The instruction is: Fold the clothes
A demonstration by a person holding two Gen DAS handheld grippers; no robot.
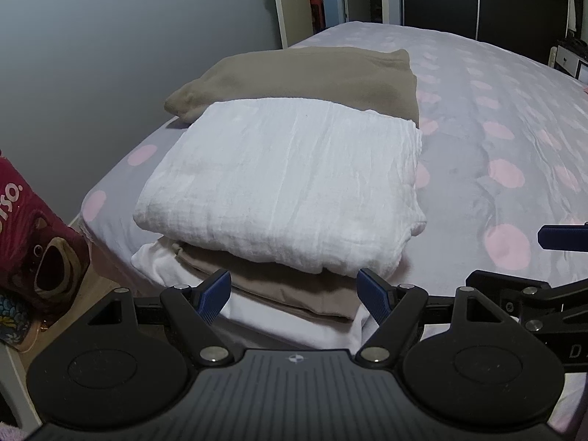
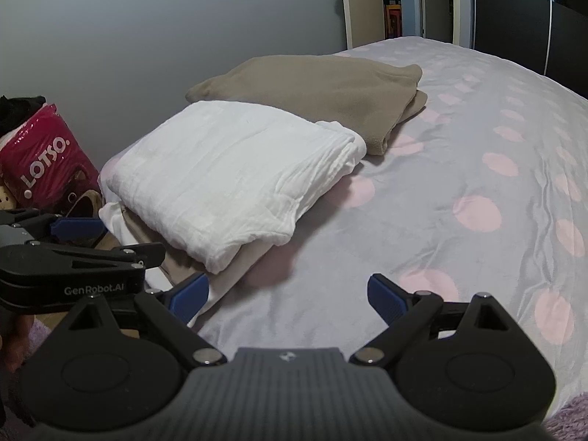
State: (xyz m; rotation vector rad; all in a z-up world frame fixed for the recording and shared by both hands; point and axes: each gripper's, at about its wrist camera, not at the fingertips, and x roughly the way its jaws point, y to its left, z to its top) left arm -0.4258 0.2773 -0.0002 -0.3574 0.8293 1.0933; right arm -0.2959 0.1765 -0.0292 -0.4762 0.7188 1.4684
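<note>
Nearby, both wide claws, left (image 1: 294, 290) and right (image 2: 288, 294), hover by crinkled white gauze cloth (image 1: 286, 180) folded square

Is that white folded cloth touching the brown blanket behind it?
Touching. In the right wrist view, the white folded cloth has its far edge lying against the brown blanket, with no bedsheet showing between them.

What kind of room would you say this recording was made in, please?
Most likely a bedroom at home: a bed with a grey, pink-dotted cover, stacks of folded laundry such as the white muslin cloth, and a sliding wardrobe door behind.
</note>
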